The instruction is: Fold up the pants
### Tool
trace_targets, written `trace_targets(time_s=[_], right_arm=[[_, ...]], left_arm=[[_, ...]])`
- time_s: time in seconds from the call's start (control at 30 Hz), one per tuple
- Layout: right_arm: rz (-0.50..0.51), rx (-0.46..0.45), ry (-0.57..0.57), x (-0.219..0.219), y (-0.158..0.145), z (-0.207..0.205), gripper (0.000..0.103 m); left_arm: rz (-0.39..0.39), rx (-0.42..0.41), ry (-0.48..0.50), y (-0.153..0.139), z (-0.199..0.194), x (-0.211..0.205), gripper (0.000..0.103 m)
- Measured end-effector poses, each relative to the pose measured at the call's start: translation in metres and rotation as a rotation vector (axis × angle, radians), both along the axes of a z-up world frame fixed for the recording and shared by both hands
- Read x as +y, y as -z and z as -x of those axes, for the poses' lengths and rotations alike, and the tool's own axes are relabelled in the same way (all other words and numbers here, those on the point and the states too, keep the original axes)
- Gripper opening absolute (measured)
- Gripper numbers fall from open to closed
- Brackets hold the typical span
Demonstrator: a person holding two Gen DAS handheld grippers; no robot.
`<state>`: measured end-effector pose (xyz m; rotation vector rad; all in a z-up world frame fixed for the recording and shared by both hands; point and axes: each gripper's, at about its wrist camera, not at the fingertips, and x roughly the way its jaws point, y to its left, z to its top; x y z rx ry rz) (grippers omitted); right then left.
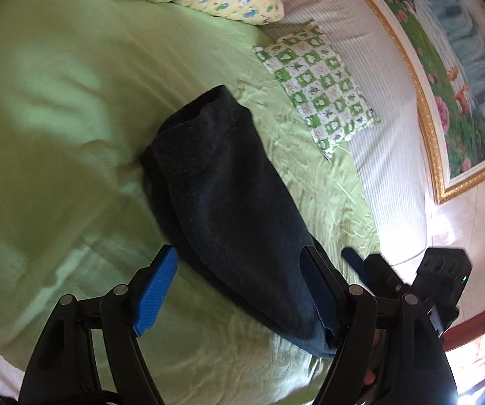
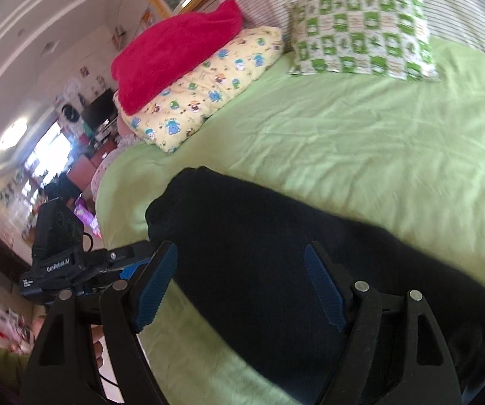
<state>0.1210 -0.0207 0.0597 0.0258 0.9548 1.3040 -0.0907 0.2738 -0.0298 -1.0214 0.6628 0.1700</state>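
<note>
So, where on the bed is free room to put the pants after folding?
Free: green sheet left of the dark pants, and the stretch between pants and checked pillow. Crowded: the head end, with cartoon pillow and red blanket.

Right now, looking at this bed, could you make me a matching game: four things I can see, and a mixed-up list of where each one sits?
Things:
1. dark navy pants
2. fluffy red blanket
3. green-and-white checked pillow
4. yellow cartoon-print quilt

Places:
A. under the red blanket
B. against the striped headboard
C. flat on the green sheet, nearest the grippers
D. on top of the yellow quilt

Pairs: 1-C, 2-D, 3-B, 4-A
</note>
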Motion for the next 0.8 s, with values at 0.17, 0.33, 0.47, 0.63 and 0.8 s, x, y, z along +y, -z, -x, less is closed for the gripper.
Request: trace_targets(time_s=[0.17, 0.33, 0.47, 0.63, 0.8], right_arm=[[0.035, -0.066, -0.105, 0.037, -0.007, -0.007, 0.078], [0.086, -0.102, -0.269, 0.083, -0.007, -0.016, 0.078], [0.095, -0.052, -0.373, 0.121, -0.004, -0.032, 0.078], [0.168, -0.025, -0.535, 0.174, 0.005, -0.035, 0.060], [0.271, -0.042, -0.654, 0.213, 0.025, -0.024, 0.045]], left_arm=[[0.020, 0.029, -0.030, 0.011, -0.003, 0.005, 0.076], [0.047, 0.021, -0.046, 0.017, -0.009, 0.010, 0.076], [0.059, 0.008, -0.061, 0.019, -0.019, 0.016, 0.076], [0.036, -0.002, -0.067, 0.020, -0.029, 0.018, 0.073], [0.006, 0.011, -0.053, 0.023, -0.034, 0.019, 0.043]])
